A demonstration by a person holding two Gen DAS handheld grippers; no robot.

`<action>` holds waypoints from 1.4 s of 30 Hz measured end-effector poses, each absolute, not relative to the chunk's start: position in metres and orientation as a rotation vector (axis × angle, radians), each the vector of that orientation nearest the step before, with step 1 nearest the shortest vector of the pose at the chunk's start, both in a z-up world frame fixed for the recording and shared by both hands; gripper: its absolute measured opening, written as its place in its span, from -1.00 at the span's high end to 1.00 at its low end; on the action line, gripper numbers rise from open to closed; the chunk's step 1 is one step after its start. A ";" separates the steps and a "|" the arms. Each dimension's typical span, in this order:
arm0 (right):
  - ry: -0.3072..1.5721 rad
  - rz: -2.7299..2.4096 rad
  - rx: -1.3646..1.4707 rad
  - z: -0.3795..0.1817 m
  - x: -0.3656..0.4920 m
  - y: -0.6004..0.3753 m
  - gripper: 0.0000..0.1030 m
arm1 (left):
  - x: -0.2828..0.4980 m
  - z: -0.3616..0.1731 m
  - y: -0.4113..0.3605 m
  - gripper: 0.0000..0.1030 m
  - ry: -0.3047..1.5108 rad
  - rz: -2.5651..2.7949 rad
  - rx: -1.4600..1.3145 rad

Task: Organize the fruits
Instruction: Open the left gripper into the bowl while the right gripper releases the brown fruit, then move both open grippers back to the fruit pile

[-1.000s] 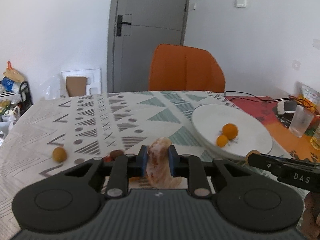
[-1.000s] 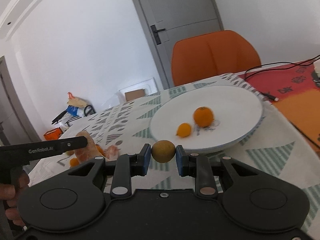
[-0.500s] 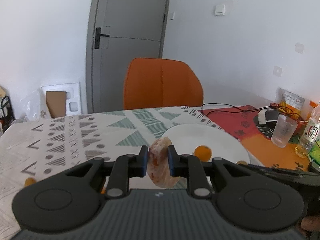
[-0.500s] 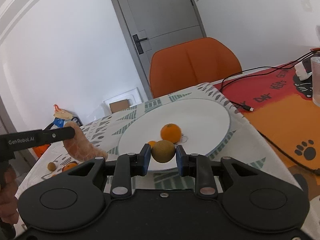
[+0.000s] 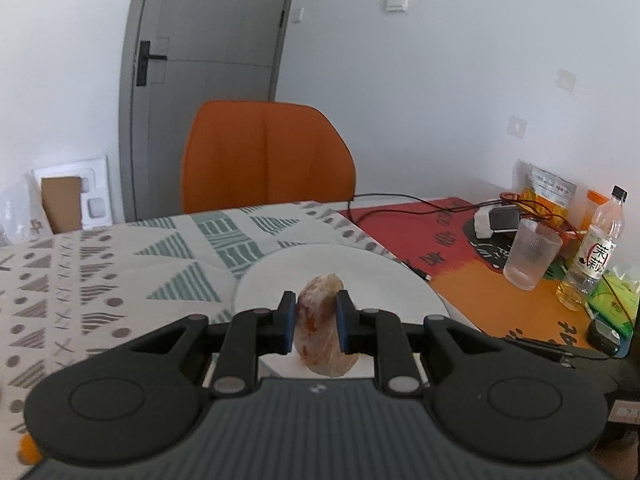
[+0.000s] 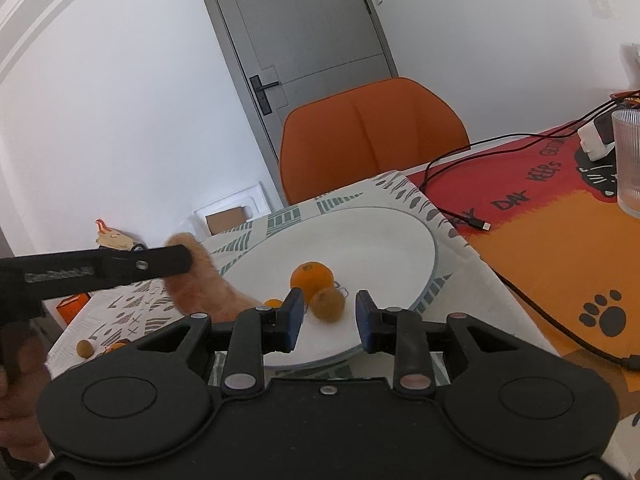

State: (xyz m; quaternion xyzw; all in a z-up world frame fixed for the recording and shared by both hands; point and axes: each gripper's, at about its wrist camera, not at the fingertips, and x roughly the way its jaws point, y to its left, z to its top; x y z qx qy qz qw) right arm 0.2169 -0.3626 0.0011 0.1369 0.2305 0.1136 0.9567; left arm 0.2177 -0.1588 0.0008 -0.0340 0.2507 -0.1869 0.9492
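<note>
A patterned cloth is covering the worktop (image 6: 404, 188), with an orange chair (image 6: 372, 136) and a grey door (image 6: 304, 28) standing beyond it. The left gripper (image 5: 313, 320) is clamping a peeled fruit piece (image 5: 322, 332) between its pads, directly over the near part of the white plate (image 5: 360, 280). The right gripper (image 6: 325, 316) has just been opening; its jaws are standing apart with a brown fruit (image 6: 327, 304) lying between them on the plate (image 6: 360, 240), clear of both pads. An orange (image 6: 311, 276) is sitting just beyond the brown fruit, and a smaller orange (image 6: 273, 303) is lying left of the pads.
</note>
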 end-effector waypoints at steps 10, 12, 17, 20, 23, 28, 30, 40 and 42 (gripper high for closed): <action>0.473 0.217 0.281 -0.003 0.212 -0.366 0.12 | 0.234 -0.012 -0.163 0.00 0.536 -0.321 -0.053; 0.473 0.222 0.278 -0.003 0.212 -0.364 0.09 | 0.232 -0.011 -0.156 -0.32 0.529 -0.309 -0.076; 0.473 0.229 0.276 -0.003 0.211 -0.360 -0.01 | 0.226 -0.006 -0.146 -0.49 0.502 -0.271 -0.053; 0.474 0.229 0.274 -0.003 0.209 -0.357 -0.09 | 0.223 -0.004 -0.139 -0.61 0.501 -0.243 -0.046; 0.478 0.233 0.276 -0.003 0.208 -0.355 -0.15 | 0.218 -0.003 -0.131 -0.67 0.499 -0.218 -0.047; 0.472 0.236 0.270 -0.001 0.205 -0.348 -0.37 | 0.210 -0.001 -0.116 -0.79 0.494 -0.184 -0.048; 0.470 0.241 0.270 0.000 0.204 -0.345 -0.48 | 0.205 0.000 -0.109 -0.83 0.487 -0.168 -0.046; 0.448 0.288 0.254 0.009 0.202 -0.320 -0.93 | 0.189 0.003 -0.064 -0.90 0.480 -0.063 -0.067; 0.450 0.301 0.248 0.010 0.202 -0.314 -0.95 | 0.186 0.003 -0.055 -0.90 0.476 -0.048 -0.077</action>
